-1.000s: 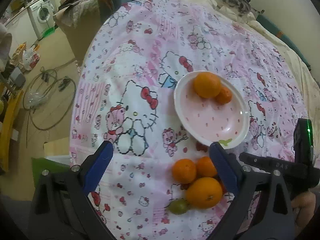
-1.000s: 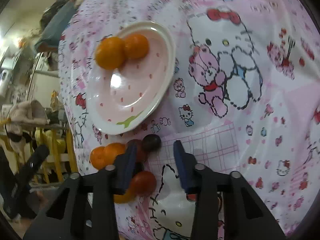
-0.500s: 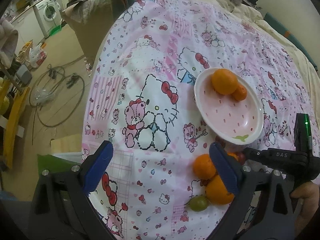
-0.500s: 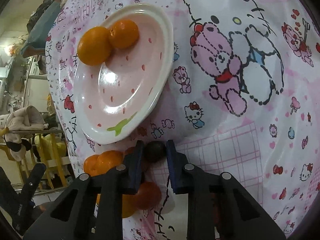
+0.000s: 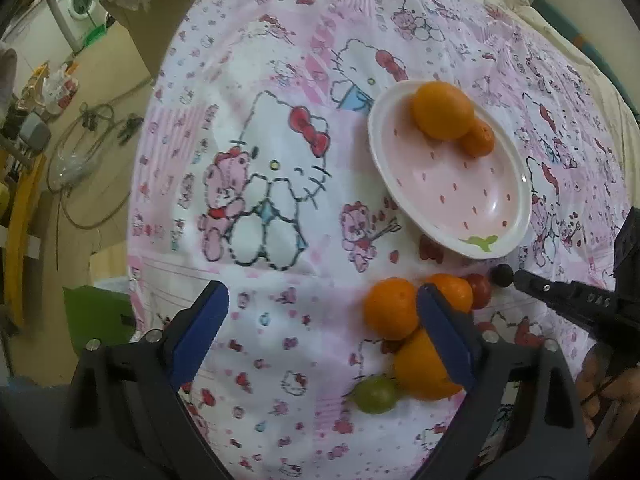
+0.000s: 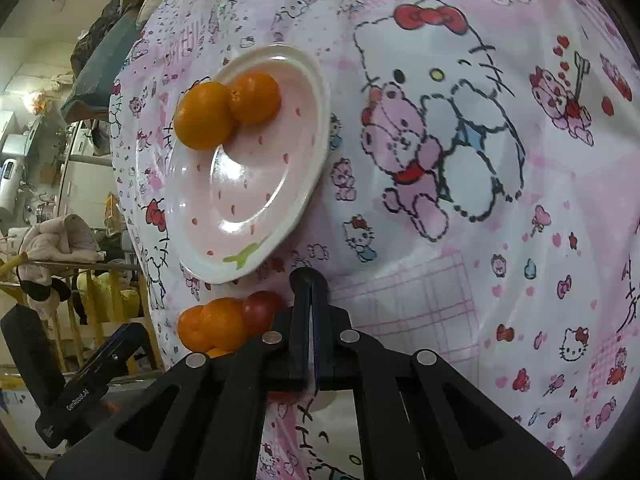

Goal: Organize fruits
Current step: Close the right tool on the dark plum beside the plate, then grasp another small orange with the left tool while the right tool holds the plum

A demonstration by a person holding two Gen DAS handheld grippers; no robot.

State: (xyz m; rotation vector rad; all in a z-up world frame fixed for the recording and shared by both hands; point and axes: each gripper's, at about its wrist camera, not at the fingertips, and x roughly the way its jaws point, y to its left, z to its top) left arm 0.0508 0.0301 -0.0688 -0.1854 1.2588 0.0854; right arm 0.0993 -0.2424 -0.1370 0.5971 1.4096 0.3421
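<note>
Here, a pink cartoon-print cloth (image 5: 280, 92) covers the table; washing machine (image 5: 78, 6) behind.

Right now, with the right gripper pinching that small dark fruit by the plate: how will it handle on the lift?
The dark fruit is round and glossy, so it may squirt out of the right gripper, whose fingertips hold only its near edge. It looks small and light. Released on the plate, it would likely roll downhill.

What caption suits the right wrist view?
Right gripper shut on a small dark fruit beside the pink plate holding two oranges.
</note>
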